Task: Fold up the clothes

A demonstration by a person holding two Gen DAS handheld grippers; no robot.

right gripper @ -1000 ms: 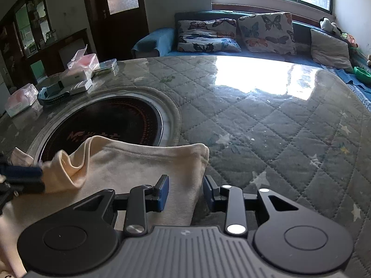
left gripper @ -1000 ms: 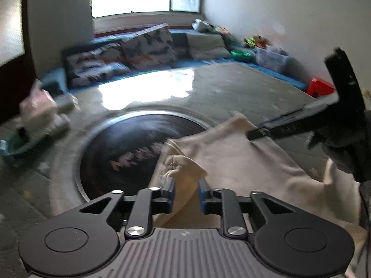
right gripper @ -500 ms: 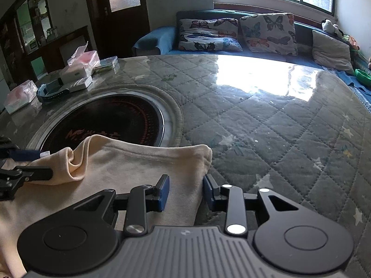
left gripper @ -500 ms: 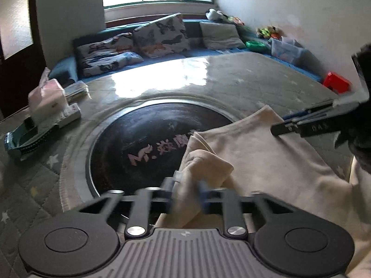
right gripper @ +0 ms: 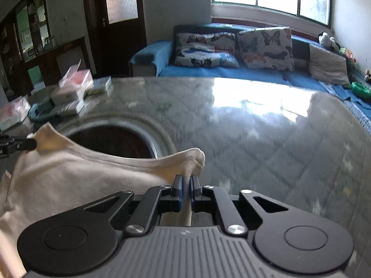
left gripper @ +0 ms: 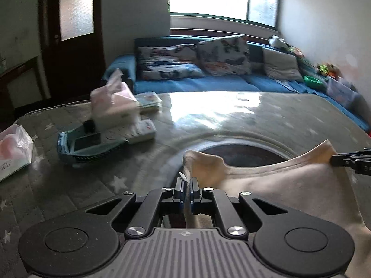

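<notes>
A cream garment hangs stretched between my two grippers above the round table. My left gripper is shut on one corner of it. My right gripper is shut on the other corner of the garment. The edge between the corners sags in a curve. Each gripper shows in the other's view: the right gripper's tip at the right edge, the left gripper's tip at the left edge. The lower part of the garment is hidden below the grippers.
The table has a quilted grey cover and a dark round inset in its middle. Tissue boxes and a teal tray sit at the far left. A blue sofa with cushions stands behind the table.
Both grippers have shut on the garment's corners and lifted them off the table. The views now tilt up towards the sofa and window.
</notes>
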